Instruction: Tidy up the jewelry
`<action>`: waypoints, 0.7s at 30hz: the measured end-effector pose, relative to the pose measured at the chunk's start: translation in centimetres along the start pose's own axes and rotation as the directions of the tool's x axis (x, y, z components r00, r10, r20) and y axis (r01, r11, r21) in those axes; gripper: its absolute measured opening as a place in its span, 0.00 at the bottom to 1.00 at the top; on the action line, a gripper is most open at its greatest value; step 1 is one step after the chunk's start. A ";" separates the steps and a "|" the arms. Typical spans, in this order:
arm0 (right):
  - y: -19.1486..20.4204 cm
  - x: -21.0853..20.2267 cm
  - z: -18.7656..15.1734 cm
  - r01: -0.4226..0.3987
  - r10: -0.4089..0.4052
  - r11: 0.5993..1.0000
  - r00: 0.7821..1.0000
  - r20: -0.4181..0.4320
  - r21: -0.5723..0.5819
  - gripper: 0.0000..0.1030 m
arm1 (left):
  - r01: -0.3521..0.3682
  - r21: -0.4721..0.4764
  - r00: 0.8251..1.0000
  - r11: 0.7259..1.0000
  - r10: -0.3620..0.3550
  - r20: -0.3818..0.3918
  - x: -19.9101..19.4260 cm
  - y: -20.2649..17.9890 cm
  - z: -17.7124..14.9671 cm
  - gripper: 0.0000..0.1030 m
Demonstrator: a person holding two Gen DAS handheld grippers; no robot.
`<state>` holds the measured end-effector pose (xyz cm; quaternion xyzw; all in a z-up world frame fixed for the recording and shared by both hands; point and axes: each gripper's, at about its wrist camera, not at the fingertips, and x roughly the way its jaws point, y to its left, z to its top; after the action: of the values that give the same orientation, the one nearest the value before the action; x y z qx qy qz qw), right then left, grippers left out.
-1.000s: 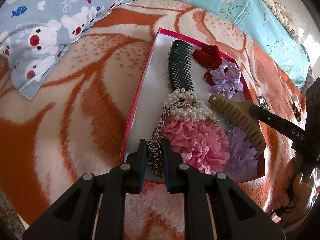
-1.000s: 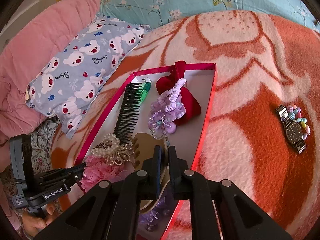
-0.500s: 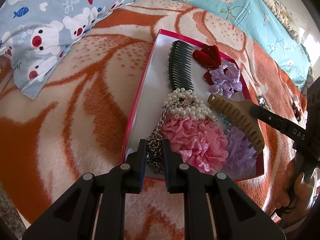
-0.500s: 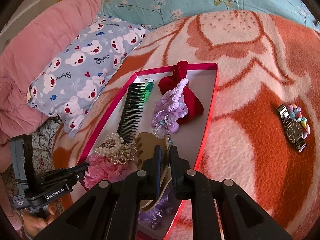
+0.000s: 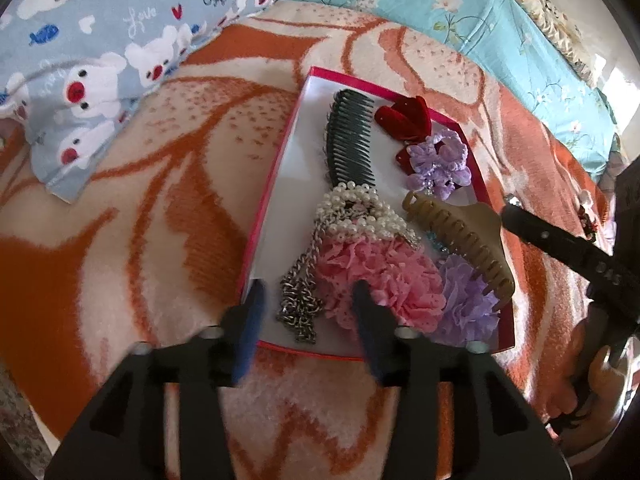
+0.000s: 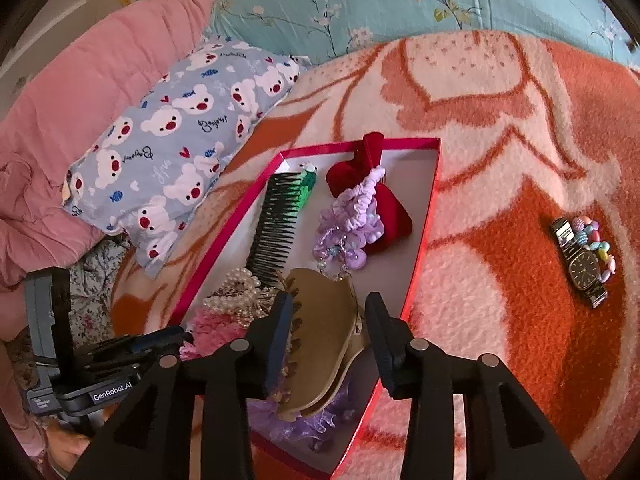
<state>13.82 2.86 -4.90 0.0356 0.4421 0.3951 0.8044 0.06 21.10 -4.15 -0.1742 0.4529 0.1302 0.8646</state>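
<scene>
Both grippers' jaws are opening. A second ago the left gripper (image 5: 306, 294) was clamped on the chain (image 5: 298, 300) and the right gripper (image 6: 328, 314) on the claw clip (image 6: 320, 336); now the pads stand clear of both, with each piece lying loose between them. I read this as two placements just finished, so both hands are free for the next piece.

In the box (image 5: 276, 168) the chain lies at the near left corner, its long axis running away from the near edge toward the pearls (image 5: 356, 210). Beside it the claw clip rests on the purple flower (image 5: 466, 306) by the right edge, its long axis slanting from the middle toward the near right corner, teeth facing the left edge. Out on the blanket (image 6: 500, 128), right of the box, a watch (image 6: 582, 266) and bead bracelet (image 6: 598, 246) lie unsorted, likely next.
</scene>
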 end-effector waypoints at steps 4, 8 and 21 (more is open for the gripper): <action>0.1 -1.4 0.2 -0.001 0.001 1.000 1.000 0.029 -0.006 0.47 | -0.003 0.004 1.000 1.000 0.003 0.009 -0.5 -0.3 0.1 0.51; -0.1 -2.6 0.2 -0.005 0.005 1.000 0.999 0.049 0.001 0.53 | 0.000 0.002 1.000 1.000 0.000 0.017 -1.2 -0.3 0.0 0.51; -1.8 -6.4 -1.1 -0.102 0.096 0.988 0.994 0.054 0.112 0.72 | 0.040 -0.030 0.998 0.999 -0.039 0.040 -4.4 -0.6 -1.6 0.71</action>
<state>12.23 -2.97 -1.96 0.1134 0.4422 0.4075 0.7909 -3.34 19.65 -1.22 -0.1939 0.4300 0.1236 0.8731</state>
